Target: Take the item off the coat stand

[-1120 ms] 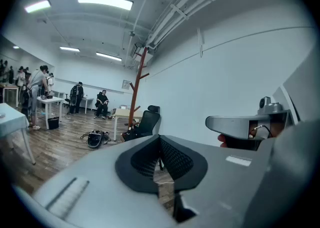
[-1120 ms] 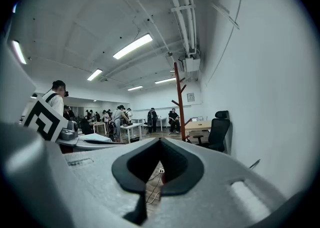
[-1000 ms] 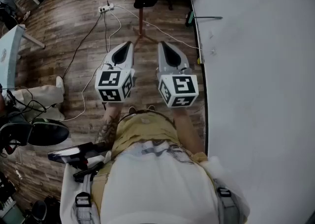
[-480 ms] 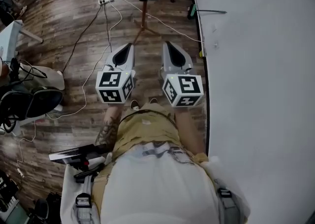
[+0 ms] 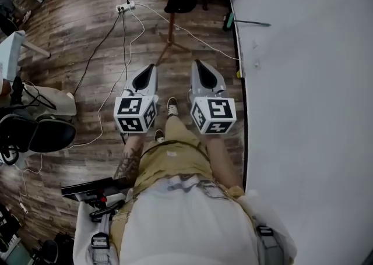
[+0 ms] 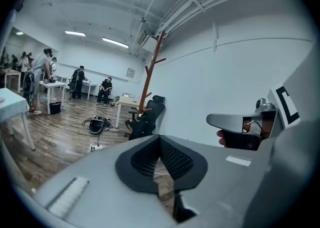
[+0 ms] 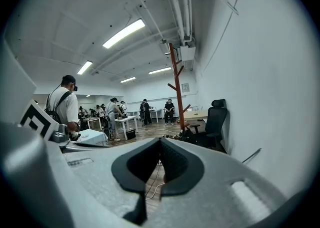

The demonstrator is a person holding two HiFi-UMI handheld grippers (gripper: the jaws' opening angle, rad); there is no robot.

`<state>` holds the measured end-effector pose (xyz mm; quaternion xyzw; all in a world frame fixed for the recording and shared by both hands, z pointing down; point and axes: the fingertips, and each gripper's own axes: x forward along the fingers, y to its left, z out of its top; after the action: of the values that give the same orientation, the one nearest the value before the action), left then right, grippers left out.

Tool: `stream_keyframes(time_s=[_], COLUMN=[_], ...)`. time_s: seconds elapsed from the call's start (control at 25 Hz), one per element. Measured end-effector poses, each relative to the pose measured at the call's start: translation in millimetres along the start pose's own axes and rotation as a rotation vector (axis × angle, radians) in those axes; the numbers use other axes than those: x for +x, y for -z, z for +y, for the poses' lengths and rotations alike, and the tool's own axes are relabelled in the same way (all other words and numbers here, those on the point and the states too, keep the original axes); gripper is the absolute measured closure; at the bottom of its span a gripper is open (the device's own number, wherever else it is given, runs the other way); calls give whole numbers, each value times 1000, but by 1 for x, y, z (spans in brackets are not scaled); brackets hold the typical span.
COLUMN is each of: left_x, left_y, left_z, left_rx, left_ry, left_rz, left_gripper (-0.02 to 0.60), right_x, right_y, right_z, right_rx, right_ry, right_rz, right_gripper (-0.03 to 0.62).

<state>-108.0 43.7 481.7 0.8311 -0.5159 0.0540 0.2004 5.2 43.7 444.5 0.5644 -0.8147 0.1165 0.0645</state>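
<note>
The coat stand (image 5: pixel 170 22) is a red-brown pole on splayed legs, ahead of me on the wooden floor. A dark item (image 5: pixel 180 0) hangs low on it. In the left gripper view the coat stand (image 6: pixel 150 69) rises beyond the jaws. In the right gripper view the coat stand (image 7: pixel 176 84) is farther off, with the dark item (image 7: pixel 192 134) near its foot. My left gripper (image 5: pixel 149 69) and right gripper (image 5: pixel 199 64) are held side by side, well short of the stand. Both are shut and empty.
A white wall (image 5: pixel 303 83) runs along the right, with a thin dark rod (image 5: pixel 247 23) against it. A power strip (image 5: pixel 125 8) and cables (image 5: pixel 99 48) lie on the floor. A black office chair (image 7: pixel 216 121) stands by the stand. People (image 7: pixel 65 106) work at tables beyond.
I have stepped toward the stand: a shoe now shows between the grippers. Both grippers sit lower in the head view, still shut.
</note>
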Motion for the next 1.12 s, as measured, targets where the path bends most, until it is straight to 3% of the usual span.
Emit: stream_keyframes(time_s=[0.36, 0.48, 0.76, 1.12], left_x=[90, 116, 154, 199], left_y=[-69, -75, -86, -96], left_z=[22, 18, 27, 55], left_rx=[73, 103, 91, 78], left_ry=[-65, -68, -77, -29], left_rz=[-52, -32, -8, 13], left_gripper=[583, 582, 581, 583], right_x=[99, 120, 158, 210], right_y=[-52, -55, -55, -50], right_z=[-44, -63, -78, -86], right_rx=[9, 29, 50, 49], right_ry=[-112, -117, -140, -107], right_rz=[-53, -35, -1, 36], right_gripper=[595, 595, 595, 595])
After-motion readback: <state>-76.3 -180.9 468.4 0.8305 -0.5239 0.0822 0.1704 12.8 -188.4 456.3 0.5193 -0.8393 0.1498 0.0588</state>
